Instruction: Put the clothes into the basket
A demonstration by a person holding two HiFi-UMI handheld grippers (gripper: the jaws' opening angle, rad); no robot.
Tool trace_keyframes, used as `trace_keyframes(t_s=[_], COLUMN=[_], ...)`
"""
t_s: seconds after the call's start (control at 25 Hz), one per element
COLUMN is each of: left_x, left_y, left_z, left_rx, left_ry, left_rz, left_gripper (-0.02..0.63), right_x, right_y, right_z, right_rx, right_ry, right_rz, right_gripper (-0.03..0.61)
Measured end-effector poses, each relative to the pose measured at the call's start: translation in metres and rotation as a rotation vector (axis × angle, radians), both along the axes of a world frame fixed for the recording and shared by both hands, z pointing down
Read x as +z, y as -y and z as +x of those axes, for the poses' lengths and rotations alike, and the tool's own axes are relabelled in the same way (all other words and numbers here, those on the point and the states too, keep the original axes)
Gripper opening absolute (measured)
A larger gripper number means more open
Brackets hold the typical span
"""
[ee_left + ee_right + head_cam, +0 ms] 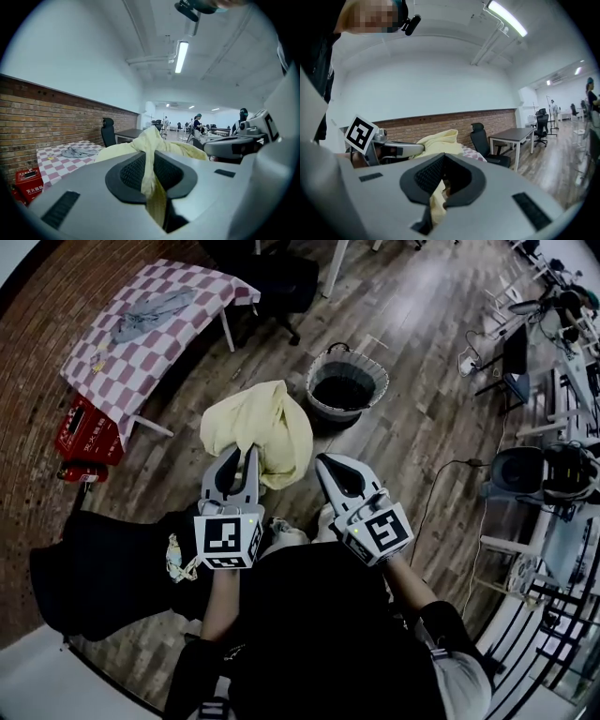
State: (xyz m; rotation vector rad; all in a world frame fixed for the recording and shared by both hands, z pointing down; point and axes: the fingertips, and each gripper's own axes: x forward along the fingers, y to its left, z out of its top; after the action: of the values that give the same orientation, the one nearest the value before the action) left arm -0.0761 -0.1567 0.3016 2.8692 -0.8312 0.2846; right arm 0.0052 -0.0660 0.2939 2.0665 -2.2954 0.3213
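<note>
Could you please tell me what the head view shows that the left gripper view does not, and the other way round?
Only the head view shows the basket, on the floor beyond the yellow garment. Only the left gripper view shows the ceiling light and people far down the room. Both show the yellow garment pinched in the left hand-held gripper, the checkered table with a grey garment on it, and the red box by that table.
</note>
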Motion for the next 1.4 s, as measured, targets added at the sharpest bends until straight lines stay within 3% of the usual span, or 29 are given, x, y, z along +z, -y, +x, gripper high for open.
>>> trace_keyframes(t_s=[0.32, 0.6, 1.12, 1.4], left_x=[0.000, 0.005, 0.012, 0.019], left_y=[-0.019, -0.031, -0.030, -0.033], left_z=[0.062, 0.120, 0.228, 0.266], left_rx=[0.095, 0.118, 0.062, 0.044], left_ry=[0.015, 0.039, 0.089, 0.094], left_rz=[0.000, -0.001, 0.021, 0.016], left_gripper=[0.058, 0.058, 0.058, 0.058], right_x=[-0.002, -0.002, -0.007, 0.003], right_y=[-0.021, -0.030, -0.041, -0.051], right_z=[0.058, 0.112, 0.237, 0.282], right_rx=[0.109, 0.112, 0.101, 0.096], right_ry=[0.020, 0.025, 0.059, 0.062], right_rz=[-0.015, 0.006, 0.025, -0.004], right_gripper=[0.009, 0.009, 0.009, 0.009])
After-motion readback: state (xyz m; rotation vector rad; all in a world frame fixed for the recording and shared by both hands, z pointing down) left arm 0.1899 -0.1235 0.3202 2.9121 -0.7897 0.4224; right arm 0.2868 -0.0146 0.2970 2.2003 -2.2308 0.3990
